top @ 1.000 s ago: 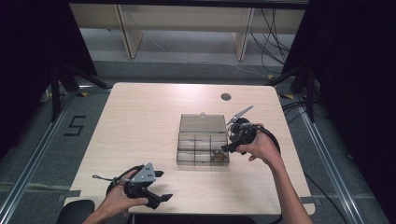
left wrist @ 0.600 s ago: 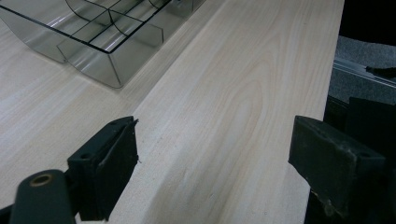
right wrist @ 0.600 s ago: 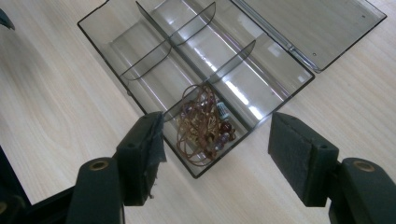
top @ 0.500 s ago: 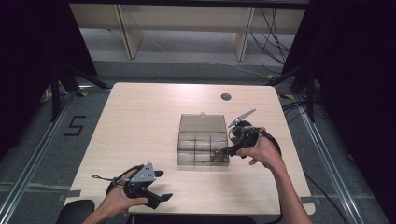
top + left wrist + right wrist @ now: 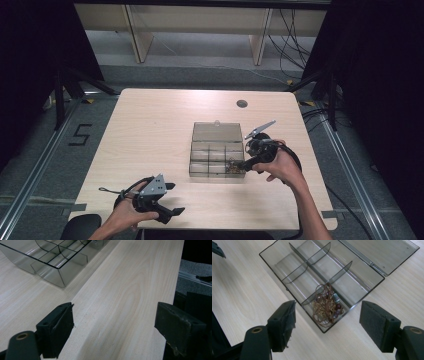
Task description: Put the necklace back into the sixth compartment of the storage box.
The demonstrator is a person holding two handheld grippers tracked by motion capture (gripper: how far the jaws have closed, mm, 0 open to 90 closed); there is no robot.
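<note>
While the right tool (image 5: 328, 327) hangs just above the beads (image 5: 326, 305) in the box's (image 5: 217, 154) near-right corner cell, its jaws have just been opening, nothing between them — the left tool (image 5: 161, 202), also apart, rests well away.

Seen from above on a pale wooden table (image 5: 150, 130): clear divided box (image 5: 217, 156) lying lid-open at centre, tangled beaded jewellery (image 5: 233, 170) in its near right compartment, right gripper (image 5: 243, 165) just beside that corner, left gripper (image 5: 172, 200) well apart toward the box's near left.
</note>
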